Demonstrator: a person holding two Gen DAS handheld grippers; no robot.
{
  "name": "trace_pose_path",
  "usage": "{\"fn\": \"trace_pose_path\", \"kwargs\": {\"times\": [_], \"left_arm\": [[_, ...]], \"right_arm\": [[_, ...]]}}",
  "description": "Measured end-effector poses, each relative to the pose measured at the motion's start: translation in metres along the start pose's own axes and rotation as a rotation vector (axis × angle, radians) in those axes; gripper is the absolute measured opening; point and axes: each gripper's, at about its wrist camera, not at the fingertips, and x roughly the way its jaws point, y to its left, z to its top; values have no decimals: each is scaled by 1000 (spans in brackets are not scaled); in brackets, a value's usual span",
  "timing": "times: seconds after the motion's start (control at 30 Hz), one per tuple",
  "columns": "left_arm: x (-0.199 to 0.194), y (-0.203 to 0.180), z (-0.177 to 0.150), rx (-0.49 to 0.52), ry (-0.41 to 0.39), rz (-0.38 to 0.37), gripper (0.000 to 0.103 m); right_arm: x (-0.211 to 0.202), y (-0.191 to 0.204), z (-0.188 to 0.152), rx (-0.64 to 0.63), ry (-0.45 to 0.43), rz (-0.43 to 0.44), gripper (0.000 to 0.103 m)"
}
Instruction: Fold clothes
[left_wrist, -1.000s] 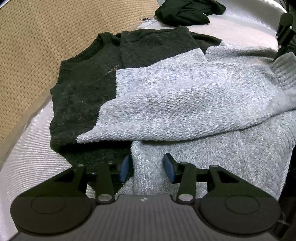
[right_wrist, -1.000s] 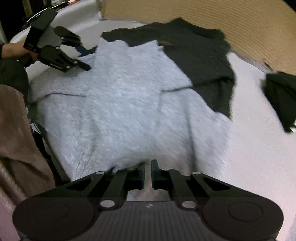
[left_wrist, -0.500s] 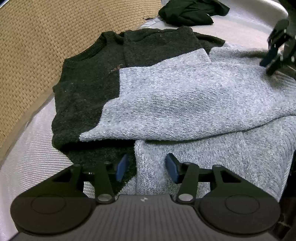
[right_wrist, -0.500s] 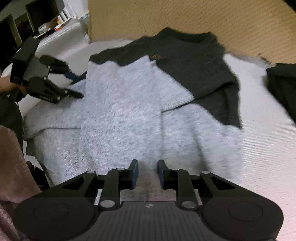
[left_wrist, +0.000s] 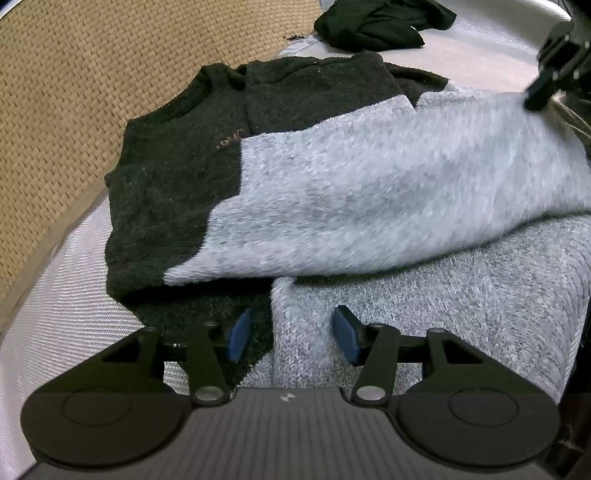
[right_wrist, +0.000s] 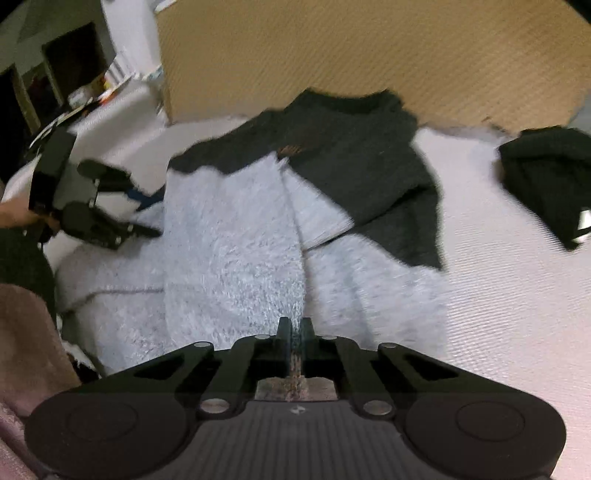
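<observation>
The right gripper (right_wrist: 294, 332) is pressed together, seemingly pinching the grey edge of the sweater (right_wrist: 236, 243), though blur hides the contact. The left gripper (left_wrist: 291, 334) is spread above the sweater (left_wrist: 369, 192), which lies across the white bed (left_wrist: 55, 314). A black garment (left_wrist: 376, 22) sits at one o'clock.

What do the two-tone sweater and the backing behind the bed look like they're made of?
Sweater: fuzzy knit, likely wool or acrylic; visible stitch loops and ribbed texture, charcoal top, heather-grey body. Backing: tan woven material, rattan or straw by its basket-weave pattern, matte. Fibre content cannot be confirmed.
</observation>
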Motion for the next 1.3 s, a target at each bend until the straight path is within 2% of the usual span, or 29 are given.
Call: {"fn": "trace_pose_path", "kwargs": {"times": [0.13, 0.17, 0.23, 0.37, 0.43, 0.53, 0.7, 0.73, 0.77, 0.8, 0.87, 0.9, 0.93, 0.97, 1.0, 1.13, 1.3], "left_arm": [[0, 2, -1, -9, -1, 6, 59], [0, 3, -1, -14, -2, 11, 60], [0, 5, 0, -27, -8, 24, 61], [-4, 14, -1, -79, -33, 84, 64], [-5, 18, -2, -110, -36, 97, 66], [-3, 18, -2, -101, -32, 111, 68], [-1, 21, -3, -117, -26, 115, 70], [-1, 21, -4, -119, -25, 117, 71], [-2, 22, -5, -121, -26, 122, 71], [-3, 22, -5, -122, -27, 128, 73], [-4, 23, -5, -130, -34, 136, 74], [-5, 24, -5, -138, -40, 137, 74], [-5, 26, -5, -145, -42, 139, 74], [-5, 27, -5, -152, -42, 142, 74], [-5, 27, -5, -156, -42, 143, 74], [-4, 27, -4, -154, -38, 146, 74], [-4, 34, -5, -193, -43, 154, 74]], "right_arm": [[-17, -13, 1, 15, -20, -24, 4], [-18, -15, 0, 15, -20, -38, 0], [-20, -21, -2, 18, -19, -70, 0], [-18, -31, -10, 64, -10, -32, 0], [-17, -29, -13, 66, -11, -41, 5], [-12, -27, -16, 66, -1, -38, 18], [-4, -23, -23, 65, 34, 15, 22], [-2, -21, -25, 61, 40, 14, 25], [2, -20, -26, 53, 52, 10, 35], [5, -18, -29, 39, 65, 1, 40], [11, -17, -34, 39, 80, -9, 40], [13, -17, -35, 49, 86, -9, 35], [14, -17, -36, 58, 94, -1, 27], [13, -15, -38, 49, 95, 10, 14], [10, -12, -38, 27, 88, 6, 9], [-7, -19, -34, 61, 47, -10, 7], [-17, -35, -34, 83, 47, -30, 7]]}}
